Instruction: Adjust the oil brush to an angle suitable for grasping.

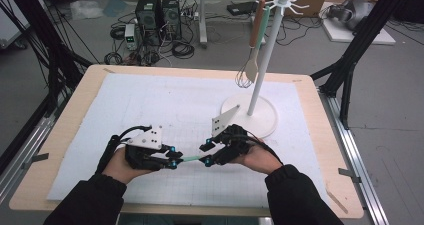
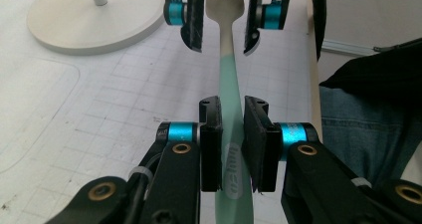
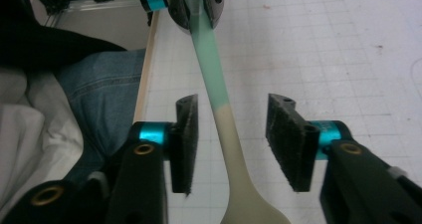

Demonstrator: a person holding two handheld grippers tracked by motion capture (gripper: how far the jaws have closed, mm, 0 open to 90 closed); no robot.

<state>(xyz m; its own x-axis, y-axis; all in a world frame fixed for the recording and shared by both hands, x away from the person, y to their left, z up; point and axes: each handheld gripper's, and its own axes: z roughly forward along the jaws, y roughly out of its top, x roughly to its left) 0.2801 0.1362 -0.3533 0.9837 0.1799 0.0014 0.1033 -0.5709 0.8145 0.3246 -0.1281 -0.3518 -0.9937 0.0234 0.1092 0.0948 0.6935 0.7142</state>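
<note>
- Your left gripper (image 1: 172, 156) has its jaws clamped on the green handle of a fork (image 2: 226, 59); in the left gripper view the pads press the handle from both sides.
- The fork (image 1: 191, 158) hangs level above the mat, spanning the gap between your two hands, its beige slotted head pointing at your right hand.
- Your right gripper (image 1: 206, 154) has its jaws around the beige neck of the fork (image 3: 233, 134), yet the pads stand clear of it on both sides, so it grips nothing.
- Under your hands lies a white gridded mat (image 1: 165, 105) on a pale wooden table (image 1: 75, 105).
- Farther out, to the right, a white rack (image 1: 257, 75) stands on a round base; a whisk (image 1: 244, 77) and a spatula (image 1: 254, 60) hang from its hooks, touching one another.
- Beyond the table you have a grey floor (image 1: 220, 55) with black computer boxes (image 1: 159, 12) and loose cables (image 1: 182, 49).
- Black frame legs (image 1: 357, 50) stand on both sides.
</note>
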